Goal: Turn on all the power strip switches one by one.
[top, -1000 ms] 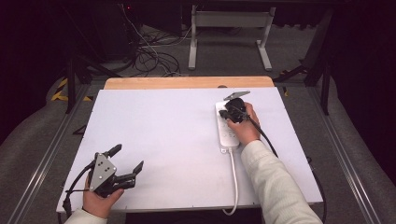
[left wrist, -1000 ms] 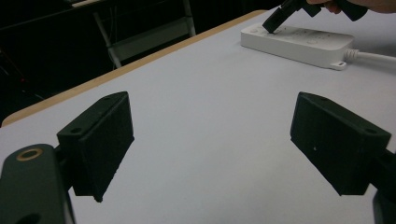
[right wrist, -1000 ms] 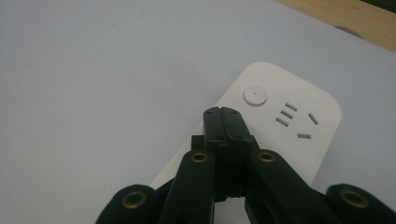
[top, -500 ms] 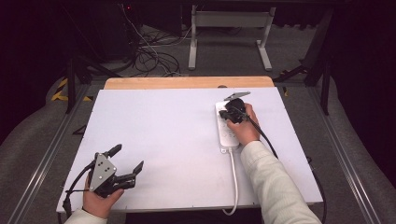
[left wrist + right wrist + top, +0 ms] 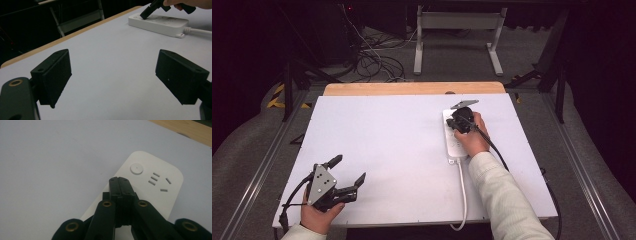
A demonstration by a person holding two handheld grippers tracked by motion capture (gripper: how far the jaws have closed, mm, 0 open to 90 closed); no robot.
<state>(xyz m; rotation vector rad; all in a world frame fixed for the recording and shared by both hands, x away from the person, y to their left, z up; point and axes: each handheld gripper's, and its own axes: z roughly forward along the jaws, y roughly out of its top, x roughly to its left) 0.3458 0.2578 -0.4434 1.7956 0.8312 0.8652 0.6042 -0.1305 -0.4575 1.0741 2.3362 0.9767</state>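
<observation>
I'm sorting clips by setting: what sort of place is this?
Probably a lab or recording workspace, not a home: a bare white table holding just a power strip, dark curtained surroundings, and loose cables on the floor behind it.

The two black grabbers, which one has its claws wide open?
The left gripper, near the table's front corner: its black jaws stand far apart with nothing between. The right gripper has its jaws pressed together over the white plastic power strip.

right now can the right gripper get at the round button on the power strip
Probably yes. The right gripper, jaws shut, sits over the power strip just short of the round button, with nothing between them.
</observation>
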